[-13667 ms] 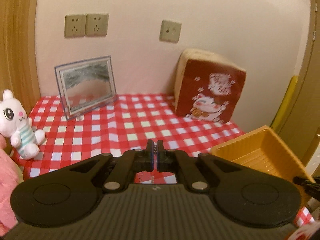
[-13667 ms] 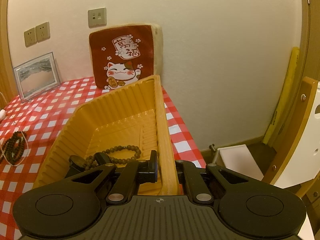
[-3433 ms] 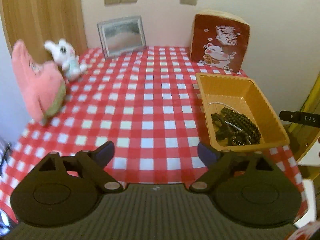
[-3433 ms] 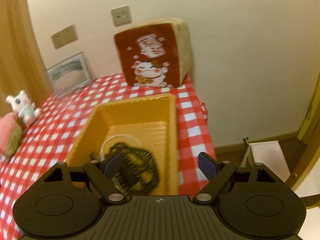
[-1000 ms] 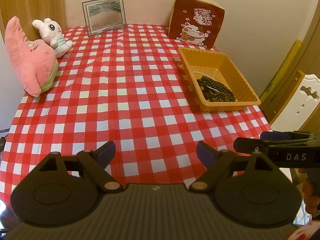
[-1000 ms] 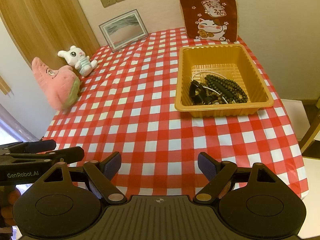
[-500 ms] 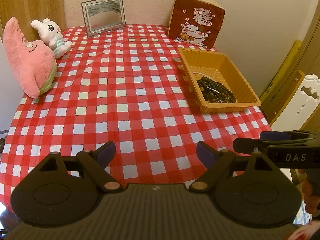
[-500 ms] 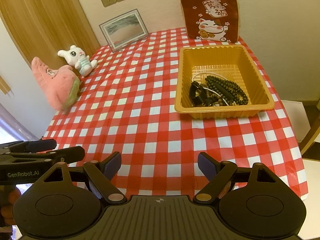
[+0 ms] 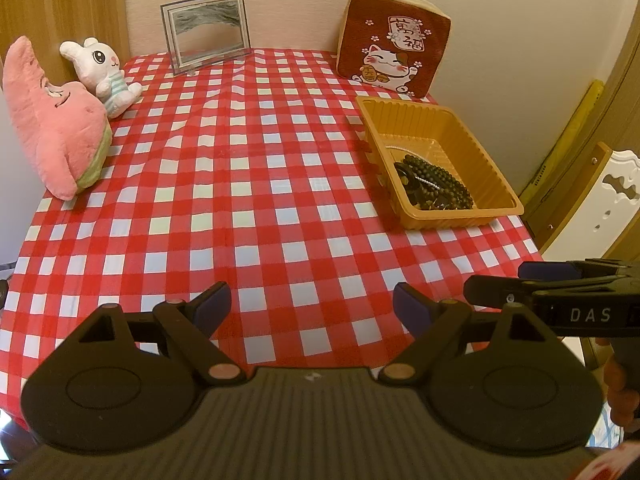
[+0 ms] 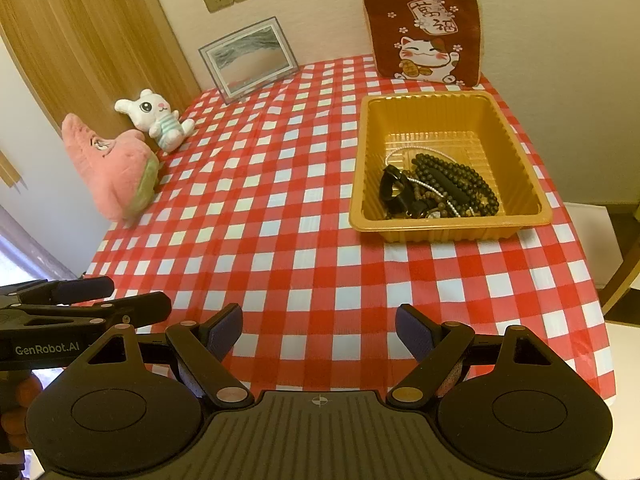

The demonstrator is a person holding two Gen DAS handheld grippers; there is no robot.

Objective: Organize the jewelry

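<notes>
Fingers [image 9: 308, 306] of the left gripper and those of the right gripper [image 10: 319, 327] stand wide apart, empty, above the table's near edge. Bead strings [image 10: 448, 184] lie tangled in the orange tray [image 10: 448, 228] by the right edge: light, limp, likely slippery; pinch one loop.

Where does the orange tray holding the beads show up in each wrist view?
Left wrist view: the orange tray sits right of centre, near the table's right edge.
Right wrist view: the orange tray is upper right of centre, seen more from above.
Shared landmark: the red cat cushion stands against the wall just behind the tray.
</notes>
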